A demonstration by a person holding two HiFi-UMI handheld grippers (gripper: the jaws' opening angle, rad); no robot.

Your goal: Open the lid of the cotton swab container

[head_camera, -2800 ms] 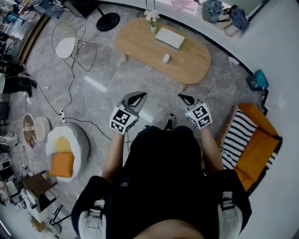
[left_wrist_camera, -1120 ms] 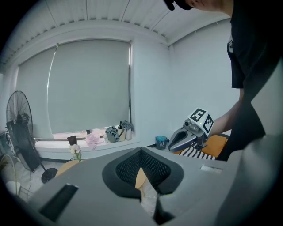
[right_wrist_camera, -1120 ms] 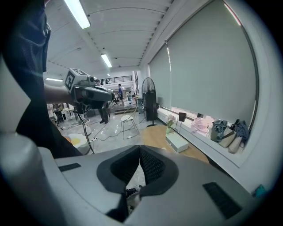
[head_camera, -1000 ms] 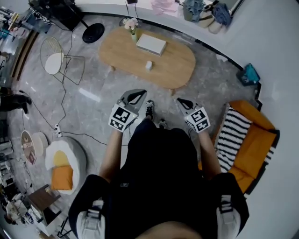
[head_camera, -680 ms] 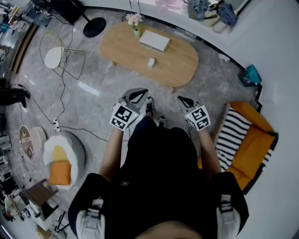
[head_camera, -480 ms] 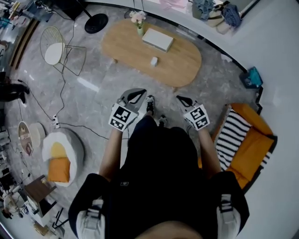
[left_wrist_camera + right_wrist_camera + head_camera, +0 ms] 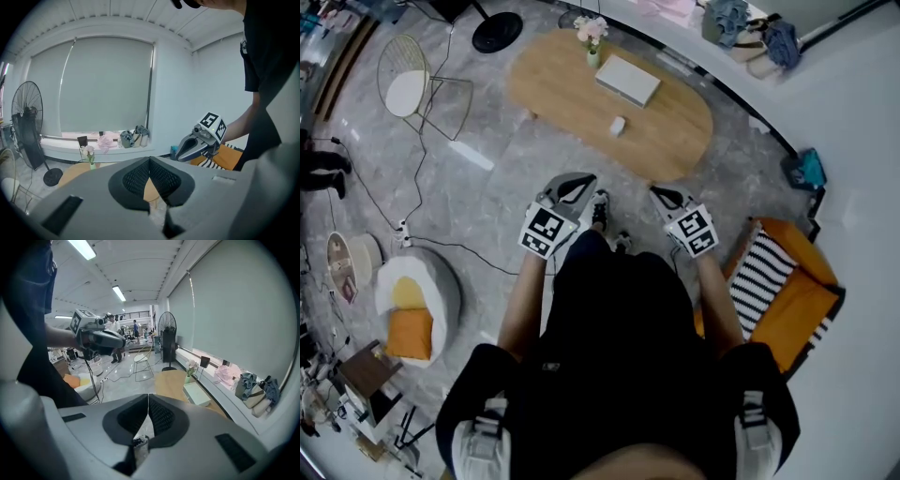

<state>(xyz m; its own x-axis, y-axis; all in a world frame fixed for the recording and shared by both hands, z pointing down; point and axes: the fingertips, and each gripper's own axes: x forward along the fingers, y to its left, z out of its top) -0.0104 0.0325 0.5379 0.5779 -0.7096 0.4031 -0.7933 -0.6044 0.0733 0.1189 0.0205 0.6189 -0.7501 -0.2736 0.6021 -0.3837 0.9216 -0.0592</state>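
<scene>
A small white cotton swab container [image 7: 617, 125] stands on the oval wooden table [image 7: 675, 141], well ahead of both grippers. My left gripper [image 7: 574, 187] and right gripper [image 7: 660, 195] are held in front of the person's body, above the floor, short of the table. Both are shut with nothing between the jaws. In the left gripper view the shut jaws [image 7: 150, 159] cover the table's middle, and the right gripper [image 7: 178, 154] shows at the right. In the right gripper view the shut jaws [image 7: 148, 397] point over the table [image 7: 168, 380]; the container is hidden there.
On the table are also a flat white box [image 7: 627, 80] and a flower vase [image 7: 592, 39]. A wire chair [image 7: 417, 84] and a fan base [image 7: 497, 33] stand at the left, an orange striped seat [image 7: 792, 286] at the right, a round cushion [image 7: 412, 300] and floor cables nearby.
The person has stepped a little nearer the table, which sits slightly lower and further right in view. Both grippers stay shut and level in front of the body.
</scene>
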